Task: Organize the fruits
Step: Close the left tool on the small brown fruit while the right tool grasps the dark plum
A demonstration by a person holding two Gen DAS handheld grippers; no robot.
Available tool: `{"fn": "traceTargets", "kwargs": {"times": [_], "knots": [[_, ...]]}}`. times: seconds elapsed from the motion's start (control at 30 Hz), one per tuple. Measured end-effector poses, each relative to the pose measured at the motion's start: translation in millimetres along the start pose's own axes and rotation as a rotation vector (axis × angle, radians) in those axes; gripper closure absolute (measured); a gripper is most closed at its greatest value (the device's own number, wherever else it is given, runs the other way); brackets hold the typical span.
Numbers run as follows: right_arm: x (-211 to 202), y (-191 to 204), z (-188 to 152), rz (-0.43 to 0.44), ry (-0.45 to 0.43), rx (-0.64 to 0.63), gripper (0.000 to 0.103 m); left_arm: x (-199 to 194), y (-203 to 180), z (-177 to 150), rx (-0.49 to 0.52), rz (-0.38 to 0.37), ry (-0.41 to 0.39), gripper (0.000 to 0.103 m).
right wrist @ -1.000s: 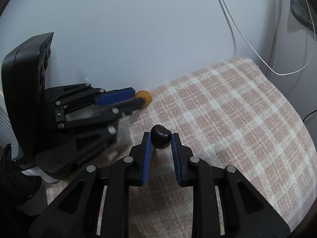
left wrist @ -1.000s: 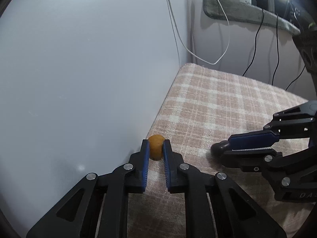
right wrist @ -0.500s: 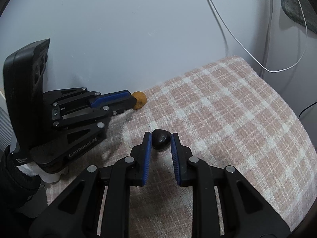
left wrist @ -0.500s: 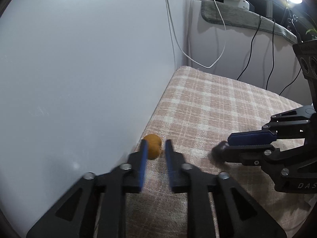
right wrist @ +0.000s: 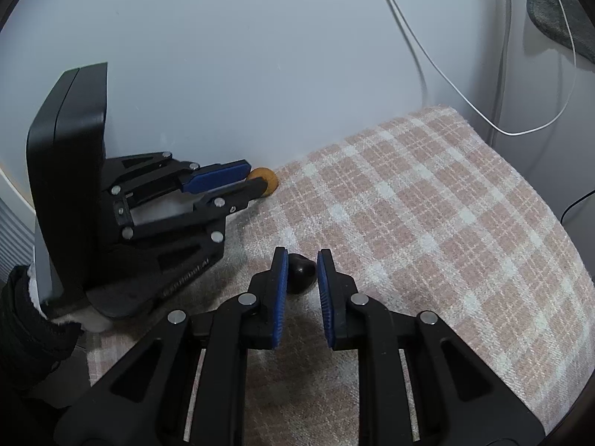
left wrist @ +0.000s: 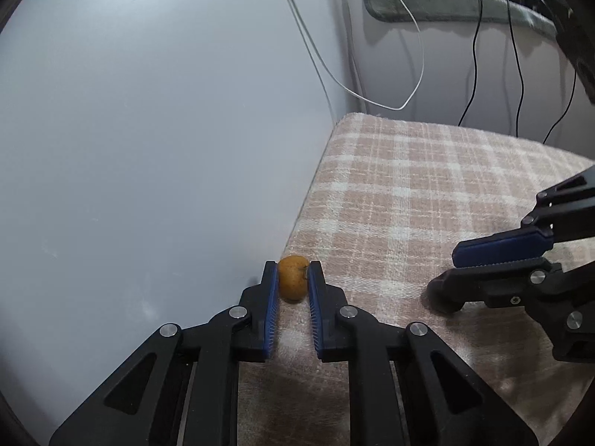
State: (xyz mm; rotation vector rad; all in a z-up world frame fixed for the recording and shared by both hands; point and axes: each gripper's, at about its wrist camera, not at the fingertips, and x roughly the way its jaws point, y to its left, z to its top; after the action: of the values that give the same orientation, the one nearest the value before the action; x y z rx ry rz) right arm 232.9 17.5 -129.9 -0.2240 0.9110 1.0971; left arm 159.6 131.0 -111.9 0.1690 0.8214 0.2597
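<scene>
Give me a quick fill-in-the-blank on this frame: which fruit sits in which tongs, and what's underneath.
1. The left tongs bracket a small ____ fruit.
2. The dark fruit sits between the pads of the ____ tongs.
3. Both fruits rest on a ____ cloth.
4. The orange fruit lies right beside the ____.

Missing words: orange; right; plaid; wall
</scene>
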Motion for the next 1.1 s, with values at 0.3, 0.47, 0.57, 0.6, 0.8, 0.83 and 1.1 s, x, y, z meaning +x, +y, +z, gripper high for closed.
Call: {"fn": "traceTargets", "kwargs": {"times": [0.3, 0.47, 0.57, 0.6, 0.8, 0.83, 1.1], "knots": [[7, 5, 0, -0.008, 0.017, -0.015, 0.068, -3, 9, -5, -0.035, -0.054, -0.008, 0.089], [12, 6, 0, -0.001, 0.025, -0.015, 0.064, -10, 10, -8, -0.036, -0.141, -0.018, 0.094], [16, 7, 1, 0.004, 0.032, -0.014, 0.064, -13, 2, -8, -0.009, -0.17, -0.022, 0.094], [16, 8, 1, 0.006, 0.035, -0.017, 0.064, -14, -1, -8, -0.002, -0.184, -0.02, 0.094], [23, 15, 1, 0.008, 0.042, -0.032, 0.069, -26, -12, -7, 0.03, -0.141, -0.058, 0.086], [24, 17, 0, 0.013, 0.043, -0.032, 0.071, -27, -11, -7, 0.022, -0.125, -0.066, 0.081], [29, 35, -5, 0.014, 0.042, -0.054, 0.081, -17, -3, 0, 0.026, -0.049, -0.058, 0.075]]}}
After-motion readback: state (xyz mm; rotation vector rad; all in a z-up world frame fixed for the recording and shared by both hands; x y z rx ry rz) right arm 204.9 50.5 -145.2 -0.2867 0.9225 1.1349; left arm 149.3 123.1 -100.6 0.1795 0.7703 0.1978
